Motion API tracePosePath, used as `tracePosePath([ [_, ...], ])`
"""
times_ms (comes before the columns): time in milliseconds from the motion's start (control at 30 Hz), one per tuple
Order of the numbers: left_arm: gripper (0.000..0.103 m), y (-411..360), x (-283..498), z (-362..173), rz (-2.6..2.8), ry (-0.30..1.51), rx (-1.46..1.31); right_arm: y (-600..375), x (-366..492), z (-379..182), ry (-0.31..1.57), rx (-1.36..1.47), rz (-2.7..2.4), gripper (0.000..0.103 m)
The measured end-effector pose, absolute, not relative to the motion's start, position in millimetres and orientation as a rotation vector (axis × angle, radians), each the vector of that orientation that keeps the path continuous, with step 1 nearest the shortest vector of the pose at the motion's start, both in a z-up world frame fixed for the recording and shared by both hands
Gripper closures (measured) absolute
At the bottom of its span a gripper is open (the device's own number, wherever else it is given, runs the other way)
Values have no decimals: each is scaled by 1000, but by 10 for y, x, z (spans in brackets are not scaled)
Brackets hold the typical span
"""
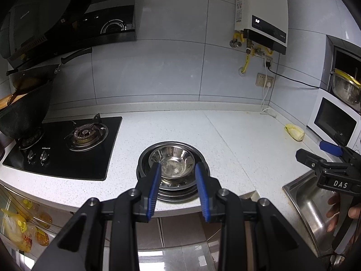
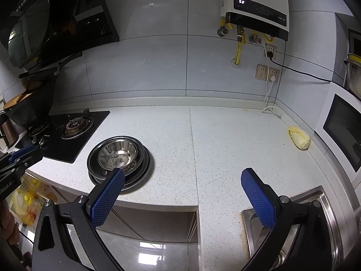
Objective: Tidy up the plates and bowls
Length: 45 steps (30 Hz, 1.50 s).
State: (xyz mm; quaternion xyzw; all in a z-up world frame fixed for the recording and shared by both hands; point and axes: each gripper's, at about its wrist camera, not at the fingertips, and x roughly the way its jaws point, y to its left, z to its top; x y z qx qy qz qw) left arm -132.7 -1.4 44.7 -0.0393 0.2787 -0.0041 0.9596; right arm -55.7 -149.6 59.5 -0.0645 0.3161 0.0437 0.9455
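A stack of steel plates (image 1: 178, 192) with a steel bowl (image 1: 172, 162) on top sits on the white counter near its front edge; it also shows in the right wrist view, plates (image 2: 137, 176) and bowl (image 2: 118, 154). My left gripper (image 1: 178, 164) is open and empty, held just in front of and above the stack, its blue fingers to either side of the bowl. My right gripper (image 2: 182, 176) is wide open and empty, above the counter edge to the right of the stack, near the sink.
A black gas hob (image 1: 67, 144) with a wok (image 1: 22, 113) stands left of the stack. A steel sink (image 1: 311, 203) is at the right, a microwave (image 1: 336, 122) behind it. A yellow-white cabbage piece (image 2: 299, 137) lies near the microwave. Tiled wall with a water heater (image 2: 257, 6) behind.
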Motion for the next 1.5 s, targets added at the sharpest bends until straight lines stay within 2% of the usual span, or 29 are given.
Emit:
tracePosePath([
  [1033, 73, -25, -1346, 433, -13, 574, -76, -1488, -586, 591, 644, -139, 91, 2],
  [1133, 69, -22, -1328, 427, -12, 582, -83, -1492, -582, 592, 645, -138, 91, 2],
  [1200, 56, -23, -1323, 430, -11, 582, -81, -1489, -581, 591, 645, -138, 90, 2],
  [1233, 54, -27, -1321, 432, -11, 581, -80, -1491, -580, 591, 644, -137, 90, 2],
  [1500, 53, -40, -1306, 453, -20, 576, -86, -1493, -576, 589, 646, -137, 90, 2],
])
